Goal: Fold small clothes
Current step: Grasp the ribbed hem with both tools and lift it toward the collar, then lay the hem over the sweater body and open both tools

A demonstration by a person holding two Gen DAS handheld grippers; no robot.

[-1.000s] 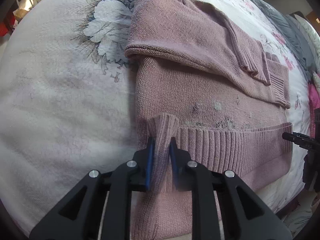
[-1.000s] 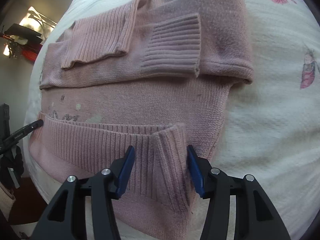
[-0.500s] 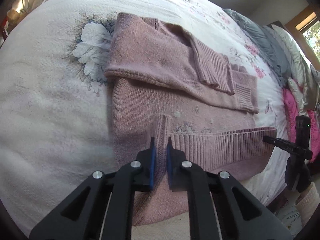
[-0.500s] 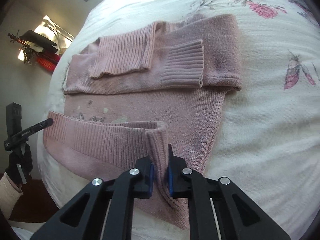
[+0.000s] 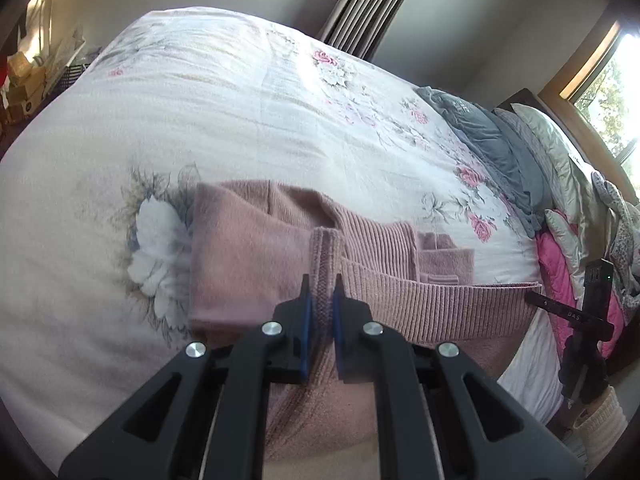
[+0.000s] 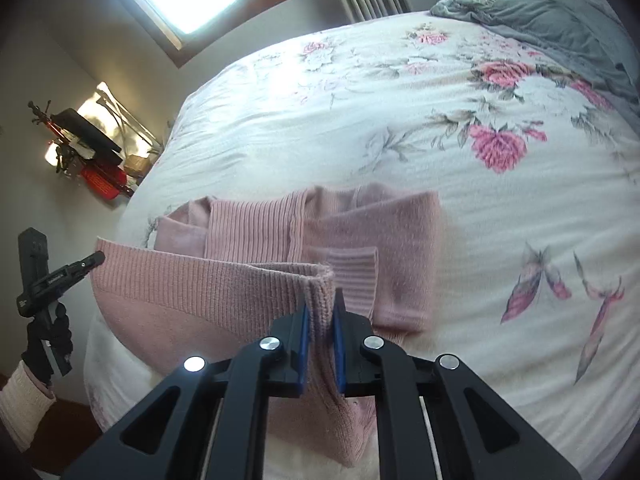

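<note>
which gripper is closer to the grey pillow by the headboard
Right. The right gripper holds the pink sweater's hem corner on the side toward the grey pillow; the left gripper grips the opposite corner, farther from that pillow.

Two black grippers, left gripper (image 5: 320,292) and right gripper (image 6: 319,308), showing blue pads (image 5: 306,312) and silver screws (image 5: 272,328); black glove (image 6: 48,340) and cream knit cuff (image 6: 24,404) showing.

Pink sweater (image 5: 248,264) in hand-held gripper (image 5: 321,300)
</note>
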